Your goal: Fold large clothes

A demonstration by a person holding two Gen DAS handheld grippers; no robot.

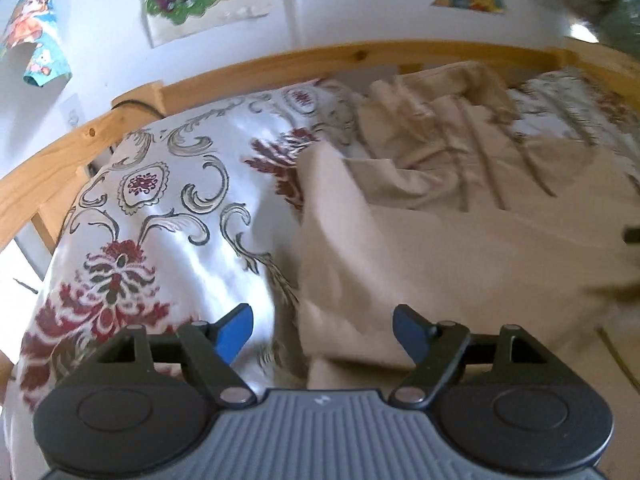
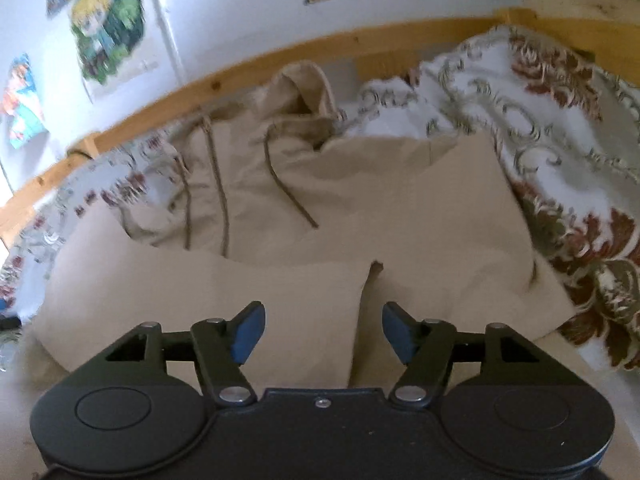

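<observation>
A beige hoodie [image 2: 320, 184] lies spread on the patterned bedspread [image 2: 560, 128], its hood [image 2: 304, 88] toward the wooden bed rail and its drawstrings [image 2: 288, 192] trailing over the chest. A folded-over panel of it covers the near part. In the left wrist view the same hoodie [image 1: 460, 208] fills the right half, its left edge resting on the bedspread [image 1: 160, 200]. My left gripper [image 1: 323, 328] is open above that edge, with nothing between its blue pads. My right gripper [image 2: 323, 330] is open over the folded panel, also holding nothing.
A wooden bed rail [image 1: 248, 72] runs along the far side, also seen as the rail [image 2: 260, 68] in the right wrist view. Behind it is a white wall with colourful cartoon posters [image 2: 108, 20]. The bedspread bunches up at the right [image 2: 540, 92].
</observation>
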